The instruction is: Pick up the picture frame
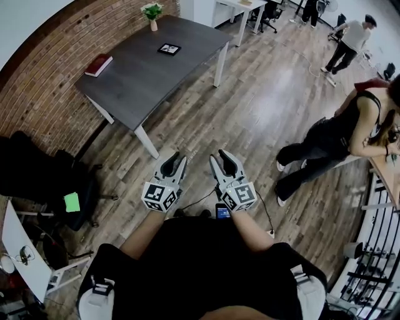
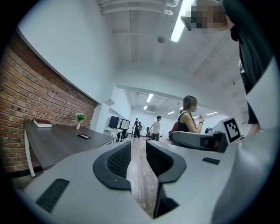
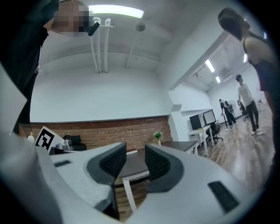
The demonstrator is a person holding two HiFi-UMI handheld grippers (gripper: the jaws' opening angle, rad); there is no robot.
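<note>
An open office with a red brick wall (image 1: 37, 94) and a wood-plank floor (image 1: 250, 112). A dark grey rectangular counter on white legs (image 1: 150, 75) stands far ahead of both pairs of fingers.

On it lies the small black-edged picture frame (image 1: 169, 49), flat and untouched. It is well apart from the fingers, ahead and a little left of the left pair. In the left gripper view the frame (image 2: 84, 136) sits to the left of the finger gap. A dark red closed book (image 1: 99, 65) lies further left of the frame. A small green plant in a pale vase (image 1: 152, 14) stands beyond it, at the counter's far edge.

The left gripper (image 1: 179, 157) and right gripper (image 1: 218, 156) are held side by side over the floor, close to the person's body. The left gripper (image 2: 138, 146) has its fingers set narrowly apart, with only floorboards showing between them. The right gripper (image 3: 135, 151) also has a narrow gap, framing the counter's edge and one white leg.

Off to the right of the right fingers, a person in a black top (image 1: 350, 131) leans at another counter.
</note>
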